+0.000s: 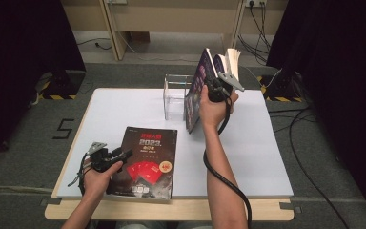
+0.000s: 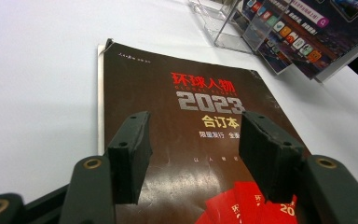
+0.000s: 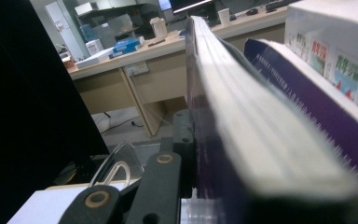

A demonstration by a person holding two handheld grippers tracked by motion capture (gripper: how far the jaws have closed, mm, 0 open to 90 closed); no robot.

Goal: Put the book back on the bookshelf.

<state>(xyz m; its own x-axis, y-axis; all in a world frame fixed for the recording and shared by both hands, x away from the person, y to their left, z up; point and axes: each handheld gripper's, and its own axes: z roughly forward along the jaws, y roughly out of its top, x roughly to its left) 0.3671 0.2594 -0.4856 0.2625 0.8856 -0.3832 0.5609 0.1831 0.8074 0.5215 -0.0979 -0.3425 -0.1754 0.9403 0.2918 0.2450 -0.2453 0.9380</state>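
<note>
From above, the right gripper (image 1: pixel 218 85) is clamped on a purple book (image 1: pixel 201 81) held upright beside the clear stand (image 1: pixel 175 95) at the table's (image 1: pixel 257 157) far side, while the left gripper (image 1: pixel 116 155) rests with its jaws apart on the dark magazine (image 1: pixel 147 162) lying flat near the front edge. The left gripper view has the open gripper (image 2: pixel 193 154) over the magazine's (image 2: pixel 168 102) cover. The right gripper view shows a pad pressed against the purple book (image 3: pixel 214 154), page edges up.

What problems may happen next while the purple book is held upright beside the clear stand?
1. The right hand-held gripper pinches the purple book near its top only; the book's lower edge could swing and knock the clear stand.
2. The books behind it lean loosely and may topple.
3. The left hand-held gripper hangs open over the dark magazine; a bump could push it along the table.
</note>
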